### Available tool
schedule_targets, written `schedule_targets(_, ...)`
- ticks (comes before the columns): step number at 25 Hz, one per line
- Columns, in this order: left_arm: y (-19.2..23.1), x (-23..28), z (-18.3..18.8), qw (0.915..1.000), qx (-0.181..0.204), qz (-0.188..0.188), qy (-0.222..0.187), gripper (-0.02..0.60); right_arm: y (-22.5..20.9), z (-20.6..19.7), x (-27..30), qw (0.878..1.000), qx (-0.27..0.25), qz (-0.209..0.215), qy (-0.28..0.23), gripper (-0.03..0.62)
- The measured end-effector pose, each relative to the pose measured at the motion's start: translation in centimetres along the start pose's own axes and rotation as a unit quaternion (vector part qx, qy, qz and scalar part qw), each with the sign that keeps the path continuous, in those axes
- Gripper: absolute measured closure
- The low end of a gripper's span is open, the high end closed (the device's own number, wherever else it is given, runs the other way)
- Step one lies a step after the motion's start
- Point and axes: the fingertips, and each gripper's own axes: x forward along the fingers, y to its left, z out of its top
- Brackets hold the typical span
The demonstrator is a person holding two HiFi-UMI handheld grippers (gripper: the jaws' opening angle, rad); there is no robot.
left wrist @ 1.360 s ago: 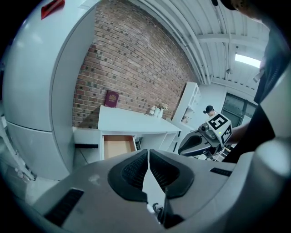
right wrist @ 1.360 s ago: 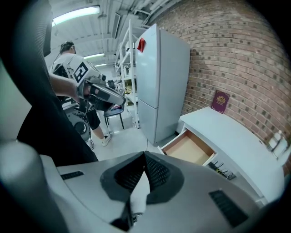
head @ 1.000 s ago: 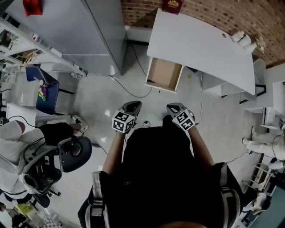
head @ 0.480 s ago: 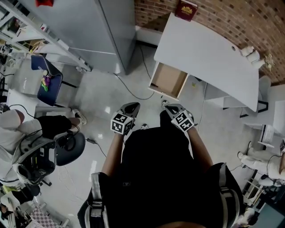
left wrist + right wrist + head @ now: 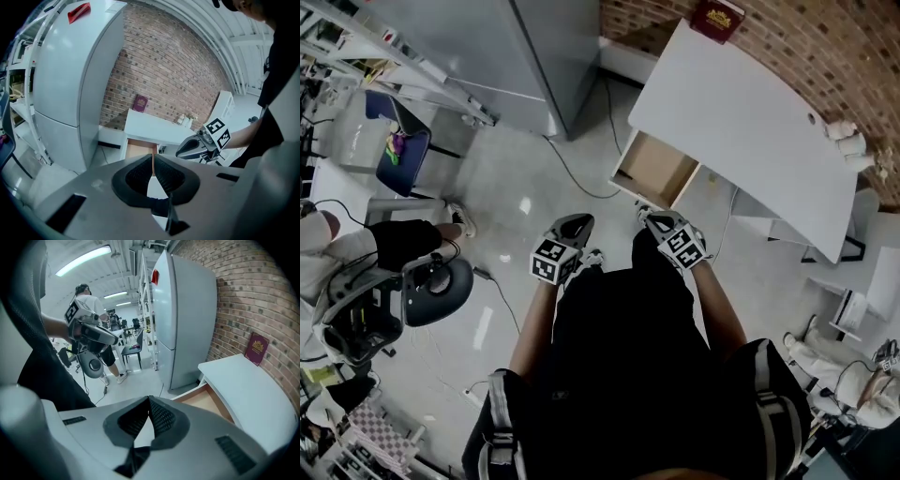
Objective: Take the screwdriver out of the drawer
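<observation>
— Pale brown wooden drawer [image 5: 654, 169], upper middle of the head view: does the screwdriver show in it?

— No. I cannot make the screwdriver out in any view. The drawer stands pulled open under the near left edge of the white worktop [image 5: 741, 122], and the part of its inside that shows is plain brown bottom.

— Where are the tools?

— The left tool [image 5: 578, 222] and the right tool [image 5: 654, 221] are held side by side at the centre of the frame, just below the drawer. They are apart from it and from each other, over the grey floor [image 5: 516, 225].

— How do the jaws stand?

— In the left gripper view the left tool [image 5: 153, 158] has its ribbed black pads drawn together at the tips, with nothing between them. The drawer [image 5: 139, 149] sits just above them, and the right tool [image 5: 183, 150] is at mid right. In the right gripper view the right tool [image 5: 149, 401] is closed up too and holds nothing, with the drawer [image 5: 206, 401] to its right.

— And round about?

— A dark red book [image 5: 718, 17] stands at the top of the head view, on the worktop's far end against the red brick wall [image 5: 825, 47]. A tall grey cabinet [image 5: 534, 56] fills the upper left. A black cable [image 5: 572, 178] runs over the floor from its foot toward the drawer. A blue chair [image 5: 398, 159] is at the left edge.
</observation>
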Motion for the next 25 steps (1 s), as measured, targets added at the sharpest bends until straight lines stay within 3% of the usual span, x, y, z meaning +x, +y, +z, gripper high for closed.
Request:
schedule_targets(12, -0.8, 3.5, -0.2, 0.9982, -0.036, 0.037, 0.031, 0.559, -7.5, -0.9, 4.5, 0.998, -0.019, 0.057, 0.025, 0.537)
schedule_targets(17, -1.9, 5.8, -0.5, 0.9963, -0.073, 0.037, 0.025, 0.559, -9.5, -3.1, 7.8, 0.992, 0.011, 0.112, 0.05, 0.537)
schedule_targets(25, -0.4, 10.6, -4.0, 0.9907, -0.126, 0.047, 0.021, 0.559, -11.8, -6.5, 14.2, 0.987, 0.008, 0.139, 0.083, 0.537)
